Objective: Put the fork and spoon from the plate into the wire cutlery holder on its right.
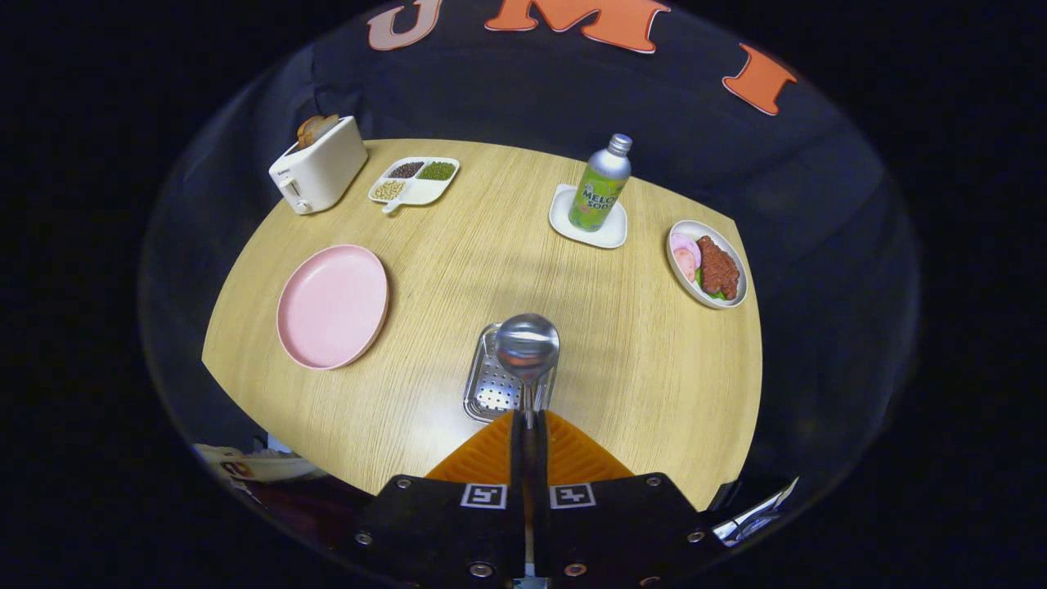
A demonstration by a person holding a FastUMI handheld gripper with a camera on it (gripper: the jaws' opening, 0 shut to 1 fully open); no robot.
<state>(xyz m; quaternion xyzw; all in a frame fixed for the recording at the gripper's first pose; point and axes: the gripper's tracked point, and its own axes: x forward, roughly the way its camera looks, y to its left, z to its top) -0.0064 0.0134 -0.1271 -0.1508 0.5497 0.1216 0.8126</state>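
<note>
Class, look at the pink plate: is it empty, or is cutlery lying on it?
Empty. The pink plate shows bare; the spoon is clamped in the gripper, above the holder.

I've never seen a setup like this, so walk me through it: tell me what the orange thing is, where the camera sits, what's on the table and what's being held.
The camera rides on a hand-held gripper and looks forward along its two orange fingers. They are shut on a spoon, bowl forward, above a metal cutlery holder. On the wooden table lie an empty pink plate, a toaster with bread, a divided dish of beans, a soda bottle on a white coaster, and a plate of meat.
</note>
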